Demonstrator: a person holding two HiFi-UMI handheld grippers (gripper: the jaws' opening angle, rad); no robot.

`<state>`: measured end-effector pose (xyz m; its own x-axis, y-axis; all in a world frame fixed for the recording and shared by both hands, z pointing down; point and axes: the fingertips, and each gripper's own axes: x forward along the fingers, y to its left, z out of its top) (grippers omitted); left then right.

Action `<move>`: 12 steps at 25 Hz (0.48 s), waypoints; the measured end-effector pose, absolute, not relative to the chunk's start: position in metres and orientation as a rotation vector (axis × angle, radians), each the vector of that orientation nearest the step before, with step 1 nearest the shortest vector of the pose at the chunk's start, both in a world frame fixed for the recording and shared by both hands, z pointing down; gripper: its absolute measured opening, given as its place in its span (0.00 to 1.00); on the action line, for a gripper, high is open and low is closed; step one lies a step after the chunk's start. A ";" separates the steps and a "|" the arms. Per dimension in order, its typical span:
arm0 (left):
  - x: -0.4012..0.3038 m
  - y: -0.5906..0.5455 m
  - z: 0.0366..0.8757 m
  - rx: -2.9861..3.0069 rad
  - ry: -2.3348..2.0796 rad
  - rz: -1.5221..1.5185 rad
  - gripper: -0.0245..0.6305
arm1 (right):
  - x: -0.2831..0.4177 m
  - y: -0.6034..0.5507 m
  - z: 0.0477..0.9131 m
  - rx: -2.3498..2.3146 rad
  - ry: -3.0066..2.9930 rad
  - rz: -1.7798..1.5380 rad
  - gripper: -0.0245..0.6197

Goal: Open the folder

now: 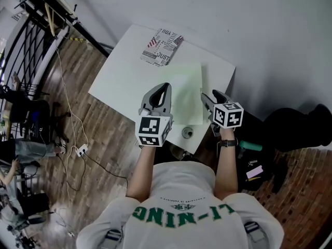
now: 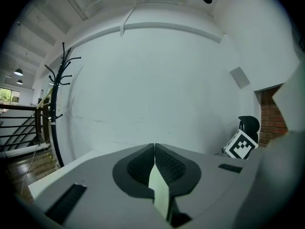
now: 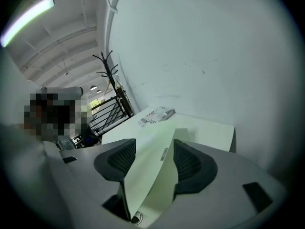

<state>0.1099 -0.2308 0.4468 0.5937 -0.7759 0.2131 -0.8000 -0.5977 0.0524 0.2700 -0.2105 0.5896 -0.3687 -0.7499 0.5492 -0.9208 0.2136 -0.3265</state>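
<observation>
Pale green flat folder [image 1: 184, 95], smooth white rectangular table [image 1: 135, 43]

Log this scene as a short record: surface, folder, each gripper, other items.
surface: white table
folder: pale green folder on the table, one cover curving up at the near side
left gripper: shut on a thin edge of the folder
right gripper: jaws apart, the raised cover between them, not pinched
other items: printed pouch at the far edge; small round object near the front edge
</observation>
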 end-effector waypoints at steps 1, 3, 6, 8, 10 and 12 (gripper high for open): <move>0.106 -0.234 0.450 2.668 -1.332 0.261 0.06 | 0.267 -0.212 0.601 1.546 -2.207 0.946 0.44; 0.101 -0.241 0.454 2.657 -1.332 0.268 0.06 | 0.264 -0.216 0.621 1.507 -2.190 1.028 0.48; 0.095 -0.252 0.458 2.648 -1.333 0.274 0.06 | 0.267 -0.225 0.645 1.523 -2.164 1.114 0.48; 0.090 -0.257 0.461 2.639 -1.334 0.278 0.06 | 0.268 -0.230 0.655 1.535 -2.150 1.161 0.48; 0.086 -0.262 0.465 2.630 -1.334 0.285 0.06 | 0.265 -0.234 0.662 1.534 -2.153 1.212 0.48; 0.082 -0.266 0.468 2.622 -1.333 0.292 0.06 | 0.262 -0.236 0.668 1.535 -2.144 1.265 0.47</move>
<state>0.0821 -0.2664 0.4681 0.5773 -0.7750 0.2571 -0.8115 -0.5795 0.0753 0.2623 -0.2361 0.6680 -0.4321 -0.6675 0.6063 -0.8535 0.0856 -0.5140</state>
